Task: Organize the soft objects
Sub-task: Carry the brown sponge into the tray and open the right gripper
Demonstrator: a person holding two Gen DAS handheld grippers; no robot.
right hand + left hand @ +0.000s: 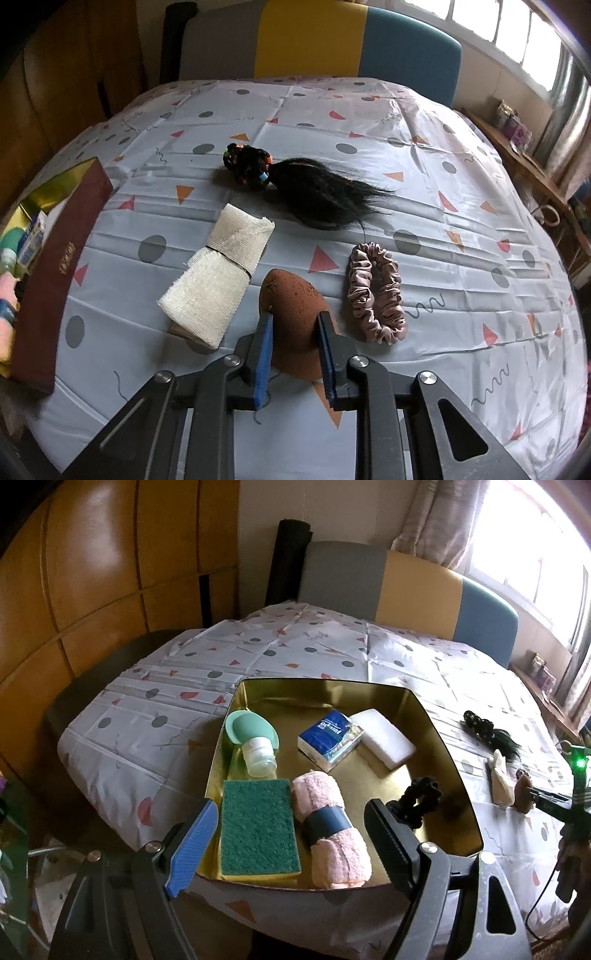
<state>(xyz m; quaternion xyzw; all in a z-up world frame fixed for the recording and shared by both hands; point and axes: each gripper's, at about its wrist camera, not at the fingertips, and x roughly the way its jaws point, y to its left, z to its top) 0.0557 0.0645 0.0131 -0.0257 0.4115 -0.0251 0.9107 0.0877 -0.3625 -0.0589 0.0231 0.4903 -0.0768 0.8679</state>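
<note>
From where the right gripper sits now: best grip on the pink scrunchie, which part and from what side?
Judgement only: pinch one band of the pink scrunchie, probably its near end, coming down from above. It lies flat as a long loop on the tablecloth, so only the ruffled ring offers anything to squeeze, with one finger in the hole. First, the right gripper is already shut on the brown makeup sponge beside it.

Wooden wardrobe panels [92, 572] fill the upper left; a grey, yellow and blue chair back [406, 594] stands centre; a bright curtained window [535, 546] glares upper right.
</note>
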